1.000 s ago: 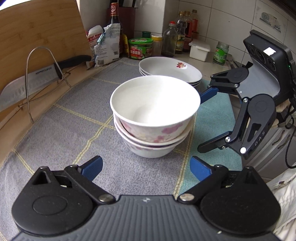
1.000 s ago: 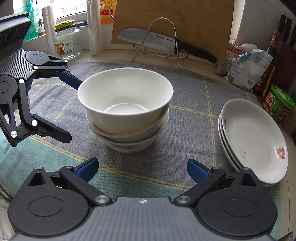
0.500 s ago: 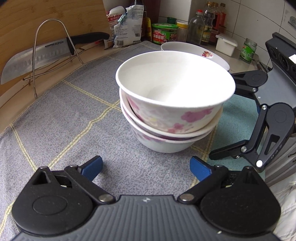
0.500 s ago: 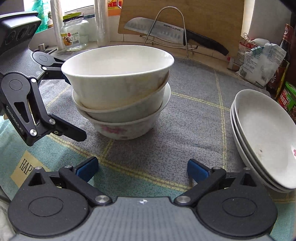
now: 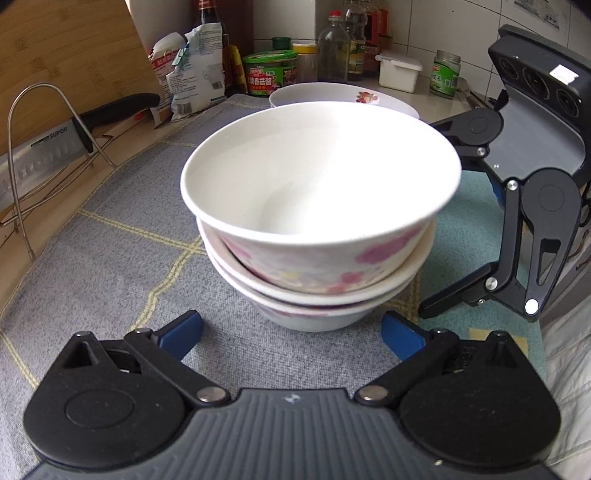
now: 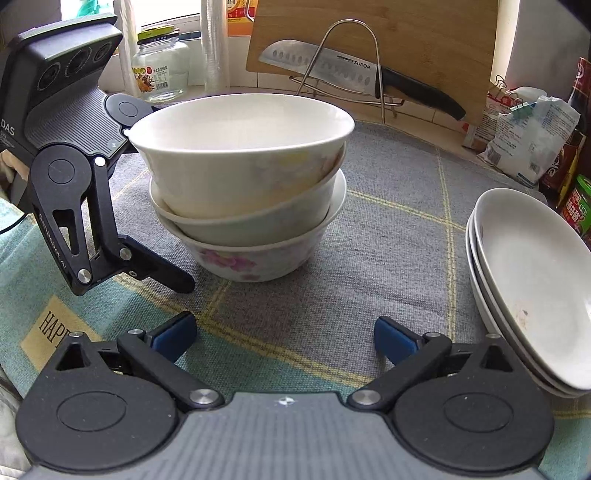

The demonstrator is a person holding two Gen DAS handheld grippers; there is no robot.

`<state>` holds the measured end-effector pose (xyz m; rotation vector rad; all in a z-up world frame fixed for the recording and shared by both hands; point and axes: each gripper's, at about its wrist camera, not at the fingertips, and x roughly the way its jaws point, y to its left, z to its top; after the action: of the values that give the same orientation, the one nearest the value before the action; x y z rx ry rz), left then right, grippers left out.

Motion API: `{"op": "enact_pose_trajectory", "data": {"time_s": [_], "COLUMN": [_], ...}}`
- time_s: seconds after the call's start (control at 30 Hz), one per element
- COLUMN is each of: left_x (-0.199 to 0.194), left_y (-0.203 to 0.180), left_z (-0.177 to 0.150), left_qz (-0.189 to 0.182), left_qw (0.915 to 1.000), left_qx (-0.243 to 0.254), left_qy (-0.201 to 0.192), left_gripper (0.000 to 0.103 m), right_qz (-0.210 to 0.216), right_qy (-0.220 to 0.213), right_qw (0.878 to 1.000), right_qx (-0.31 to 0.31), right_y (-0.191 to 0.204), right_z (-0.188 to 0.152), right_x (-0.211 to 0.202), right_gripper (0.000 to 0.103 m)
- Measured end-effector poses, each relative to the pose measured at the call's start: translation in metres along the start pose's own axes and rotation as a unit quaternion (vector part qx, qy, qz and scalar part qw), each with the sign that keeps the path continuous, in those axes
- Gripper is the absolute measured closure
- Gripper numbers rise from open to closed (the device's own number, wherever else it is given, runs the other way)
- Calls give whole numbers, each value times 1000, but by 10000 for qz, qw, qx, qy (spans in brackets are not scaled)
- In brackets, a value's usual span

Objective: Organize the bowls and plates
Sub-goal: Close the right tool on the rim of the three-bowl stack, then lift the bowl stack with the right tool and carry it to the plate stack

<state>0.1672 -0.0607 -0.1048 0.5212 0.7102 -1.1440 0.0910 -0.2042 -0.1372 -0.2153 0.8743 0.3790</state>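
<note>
Three white bowls with pink flowers stand nested in a stack (image 5: 317, 221) (image 6: 243, 184) on a grey checked cloth (image 5: 110, 258). My left gripper (image 5: 291, 334) faces the stack from one side. Its jaws are opening, the blue pads do not touch the bowls, and the bottom bowl stands just ahead of the tips. My right gripper (image 6: 284, 338) faces the stack from the other side, open, with bare cloth between its fingers. A stack of white plates (image 6: 532, 280) (image 5: 343, 96) lies to the right in the right wrist view.
A cleaver (image 6: 325, 70) rests on a wire rack (image 6: 351, 59) against a wooden board (image 6: 424, 33). A glass jar (image 6: 159, 62) stands by the window. Packets (image 5: 192, 74), bottles (image 5: 332, 48), a green tin (image 5: 269, 74) and a white box (image 5: 399, 74) line the wall.
Both grippers have come lower and closer to the bowl stack, which now looks larger in both views and is seen more from the side.
</note>
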Motion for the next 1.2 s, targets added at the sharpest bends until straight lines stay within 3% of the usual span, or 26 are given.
{"op": "enact_pose_trajectory", "data": {"time_s": [0.33, 0.63, 0.9, 1.2], "left_x": [1, 0, 1, 1], "left_y": [-2, -2, -3, -2], "left_z": [2, 10, 13, 18], "left_qz": [111, -40, -148, -265], "left_qw": [9999, 9994, 9983, 9971], "left_qx": [-46, 303, 538, 697], "left_qy": [80, 180, 151, 164], "left_gripper": [1, 15, 17, 19], "right_qz": [362, 485, 712, 911], "right_qy": [188, 16, -26, -24], "right_qw": [9980, 9904, 9808, 9760], "right_qx": [-481, -1296, -1817, -1976], "right_y": [-10, -15, -10, -8], "right_z": [14, 33, 41, 45], "right_x": [8, 9, 4, 0], "right_gripper": [0, 1, 17, 20]}}
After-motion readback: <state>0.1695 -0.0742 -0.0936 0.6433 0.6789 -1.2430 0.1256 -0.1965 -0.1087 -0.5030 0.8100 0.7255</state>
